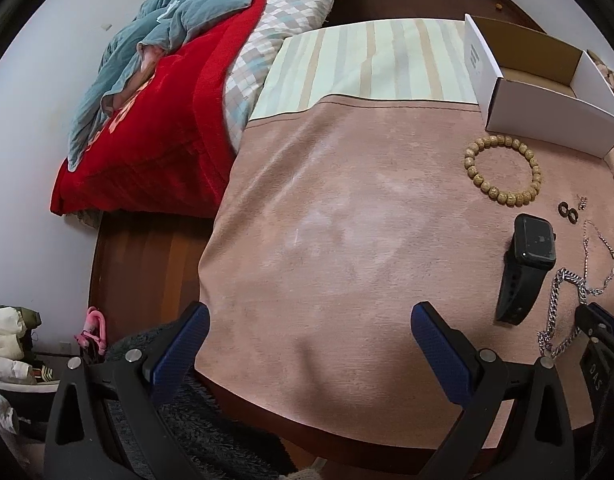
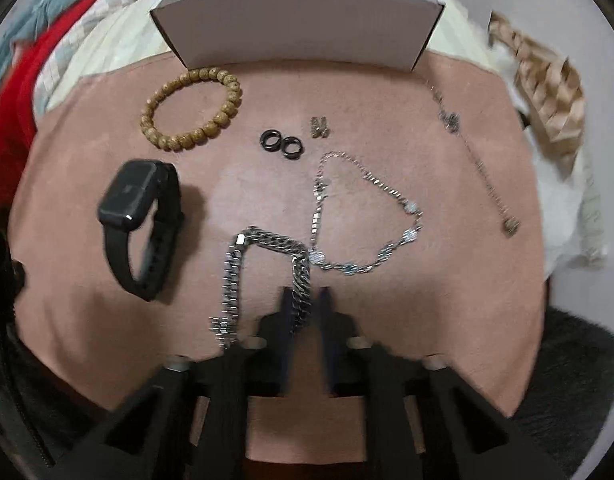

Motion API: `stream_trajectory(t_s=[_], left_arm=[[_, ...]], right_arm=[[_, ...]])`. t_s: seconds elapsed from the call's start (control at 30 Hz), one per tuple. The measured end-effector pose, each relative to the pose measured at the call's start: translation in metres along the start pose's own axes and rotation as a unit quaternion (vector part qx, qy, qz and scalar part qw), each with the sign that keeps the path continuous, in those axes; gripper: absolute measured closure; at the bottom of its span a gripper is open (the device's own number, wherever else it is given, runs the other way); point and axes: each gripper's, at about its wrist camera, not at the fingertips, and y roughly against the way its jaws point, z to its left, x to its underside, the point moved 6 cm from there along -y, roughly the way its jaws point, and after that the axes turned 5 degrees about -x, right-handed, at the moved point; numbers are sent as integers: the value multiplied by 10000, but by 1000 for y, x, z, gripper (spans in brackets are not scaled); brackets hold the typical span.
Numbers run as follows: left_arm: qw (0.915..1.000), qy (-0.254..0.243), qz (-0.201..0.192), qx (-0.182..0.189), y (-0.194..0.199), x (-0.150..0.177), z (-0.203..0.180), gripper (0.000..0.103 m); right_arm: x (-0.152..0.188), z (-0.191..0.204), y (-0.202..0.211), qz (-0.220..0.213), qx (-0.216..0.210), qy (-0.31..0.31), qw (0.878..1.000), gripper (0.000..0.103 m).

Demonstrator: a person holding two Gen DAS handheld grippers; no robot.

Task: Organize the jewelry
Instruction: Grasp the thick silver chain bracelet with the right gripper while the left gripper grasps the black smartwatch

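Chain pinched betw. right gripper fingers; left gripper spread wide.

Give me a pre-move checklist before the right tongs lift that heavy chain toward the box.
1. Right tongs closed around the chain: ok, jaws nearly together with links between; firmness cannot tell, image blurred.
2. Chain free of the thin necklace: not ok, they touch or overlap near the chain's bend.
3. Box open to receive: ok, top open.
4. Path to box: not ok if dragged; two black rings and the bead bracelet lie between.
5. Left tongs out of the way: ok, open and holding nothing over bare cloth.
6. Watch apart from chain: ok.
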Motion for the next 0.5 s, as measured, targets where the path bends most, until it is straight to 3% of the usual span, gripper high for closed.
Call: stream_trajectory(t_s=[0.2,0.47,0.5], left_arm=[[9989,-234,7,406,4,2,-28,0],[9868,-575,227,1499,15,-5,-97,1],[9862,-592,227,1530,15,-6,-101,5]], right_arm=[[18,-40,8,-4,12,-500,9987,95],[13,-97,26,3,111,-806,9967,95],[12,-100,27,-7,107,-817,9966,95]])
